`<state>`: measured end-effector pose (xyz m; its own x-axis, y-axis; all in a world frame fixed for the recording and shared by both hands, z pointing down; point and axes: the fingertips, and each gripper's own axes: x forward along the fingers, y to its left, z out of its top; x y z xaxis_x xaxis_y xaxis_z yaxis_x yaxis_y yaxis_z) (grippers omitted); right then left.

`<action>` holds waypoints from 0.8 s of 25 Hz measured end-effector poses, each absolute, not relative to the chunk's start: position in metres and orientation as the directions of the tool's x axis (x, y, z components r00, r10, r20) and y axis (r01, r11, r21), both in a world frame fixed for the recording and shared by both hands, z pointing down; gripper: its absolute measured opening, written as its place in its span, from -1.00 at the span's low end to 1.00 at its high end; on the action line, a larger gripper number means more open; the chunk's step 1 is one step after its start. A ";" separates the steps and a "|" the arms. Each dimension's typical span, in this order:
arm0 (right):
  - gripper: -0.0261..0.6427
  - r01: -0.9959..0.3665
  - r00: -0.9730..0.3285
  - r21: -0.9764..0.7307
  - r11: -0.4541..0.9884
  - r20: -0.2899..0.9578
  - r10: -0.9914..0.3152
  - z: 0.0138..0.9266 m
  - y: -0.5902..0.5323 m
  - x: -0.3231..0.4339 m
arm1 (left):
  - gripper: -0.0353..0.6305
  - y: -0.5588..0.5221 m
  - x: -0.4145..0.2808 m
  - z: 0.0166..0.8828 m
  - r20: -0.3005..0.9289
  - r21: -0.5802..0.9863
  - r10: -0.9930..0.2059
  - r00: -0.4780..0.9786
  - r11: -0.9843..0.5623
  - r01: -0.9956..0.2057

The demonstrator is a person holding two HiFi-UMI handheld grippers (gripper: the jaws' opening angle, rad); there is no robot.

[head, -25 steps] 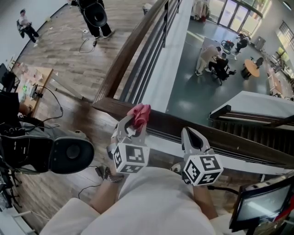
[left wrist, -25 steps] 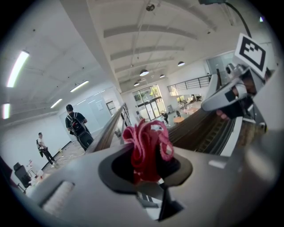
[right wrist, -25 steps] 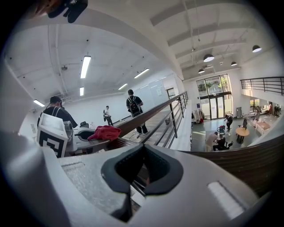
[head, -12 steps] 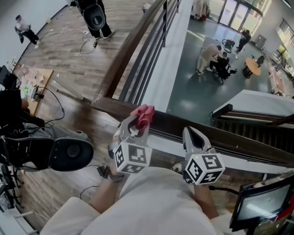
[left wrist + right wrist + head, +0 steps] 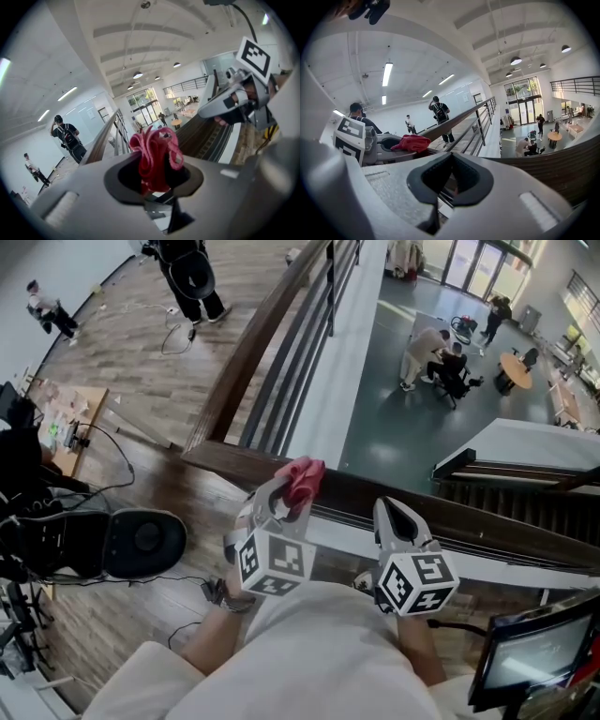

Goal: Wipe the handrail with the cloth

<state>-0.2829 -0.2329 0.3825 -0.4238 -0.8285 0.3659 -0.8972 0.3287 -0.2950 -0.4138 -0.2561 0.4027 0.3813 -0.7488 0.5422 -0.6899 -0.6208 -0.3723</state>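
A dark brown wooden handrail (image 5: 487,526) crosses in front of me, and a second run (image 5: 253,343) leads away from the corner. My left gripper (image 5: 292,491) is shut on a bunched red cloth (image 5: 305,479), which sits at the near rail's top edge just right of the corner. In the left gripper view the cloth (image 5: 154,157) fills the gap between the jaws of the left gripper (image 5: 154,176). My right gripper (image 5: 392,514) hovers beside it to the right, just short of the rail, shut and holding nothing. The right gripper view shows its own shut right gripper (image 5: 450,161) and the cloth (image 5: 410,143) to the left.
Beyond the rail is a drop to a lower floor with people at tables (image 5: 441,357) and a staircase (image 5: 525,488). Metal balusters (image 5: 300,362) run under the far rail. An office chair (image 5: 112,545) and cables lie to my left; a person (image 5: 192,277) stands further back. A monitor (image 5: 534,657) sits at right.
My left gripper has carried the cloth a little to the right along the near rail. The right gripper has barely moved.
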 end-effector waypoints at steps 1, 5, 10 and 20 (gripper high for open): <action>-0.91 -0.901 -0.418 -0.286 0.326 0.367 -0.831 0.383 -0.232 -0.281 | -0.54 -0.255 -0.411 0.402 0.542 -0.374 -0.748 0.382 -0.622 -0.688; -0.92 -0.917 -0.390 -0.244 0.316 0.376 -0.841 0.382 -0.226 -0.272 | -0.54 -0.250 -0.407 0.400 0.540 -0.381 -0.751 0.381 -0.621 -0.685; -0.92 -0.929 -0.362 -0.227 0.293 0.381 -0.851 0.382 -0.226 -0.261 | -0.54 -0.248 -0.399 0.398 0.544 -0.383 -0.745 0.385 -0.629 -0.677; -0.92 -0.931 -0.354 -0.224 0.288 0.366 -0.860 0.385 -0.224 -0.257 | -0.54 -0.242 -0.377 0.400 0.549 -0.377 -0.726 0.414 -0.657 -0.652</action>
<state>-0.2575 -0.2245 0.3850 -0.3545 -0.8603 0.3663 -0.9310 0.2884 -0.2237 -0.3775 -0.2417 0.4000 0.4142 -0.7259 0.5490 -0.6524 -0.6574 -0.3771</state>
